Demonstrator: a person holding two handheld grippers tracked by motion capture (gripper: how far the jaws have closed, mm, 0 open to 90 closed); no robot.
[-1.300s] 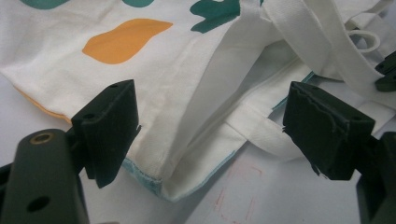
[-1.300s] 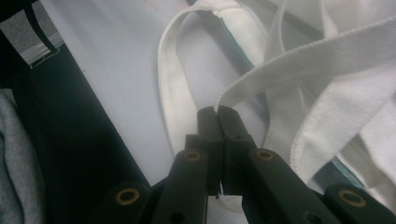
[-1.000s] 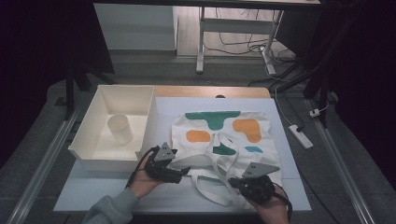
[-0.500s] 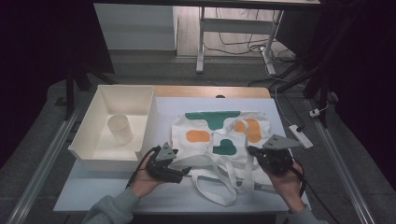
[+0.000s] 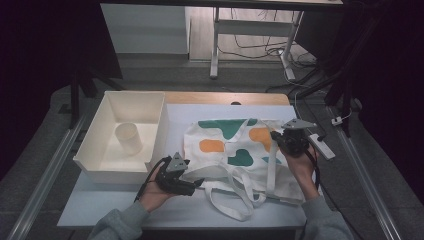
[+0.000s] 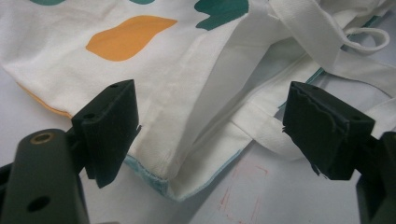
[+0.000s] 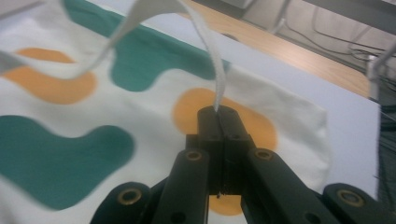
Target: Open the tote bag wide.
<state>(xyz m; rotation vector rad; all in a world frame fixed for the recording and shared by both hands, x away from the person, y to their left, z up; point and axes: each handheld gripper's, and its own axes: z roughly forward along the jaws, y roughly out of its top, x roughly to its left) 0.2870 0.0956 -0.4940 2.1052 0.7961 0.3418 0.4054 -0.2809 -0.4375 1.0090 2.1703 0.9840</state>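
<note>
A white tote bag point(image 5: 230, 146) with green and orange blobs lies flat on the pale table. My right gripper point(image 5: 276, 136) hovers over the bag's right side, shut on one white handle strap point(image 5: 271, 167) that runs up from the bag's near edge. In the right gripper view the strap point(image 7: 205, 42) rises from the closed tips of that gripper point(image 7: 218, 112) above an orange blob. My left gripper point(image 5: 197, 184) rests at the bag's near-left corner. In the left gripper view its jaws point(image 6: 210, 126) stand wide apart around the bag's corner point(image 6: 154, 154) without touching it.
A white bin point(image 5: 95, 155) stands at the left of the table with a pale cup point(image 5: 129, 138) inside. A small white bar-shaped object point(image 5: 320, 146) lies by the table's right edge. The second handle point(image 5: 235, 202) loops toward the front edge.
My right gripper has travelled from the front right of the bag toward the far right, a little higher, drawing the strap along. The left gripper has stayed in place.
</note>
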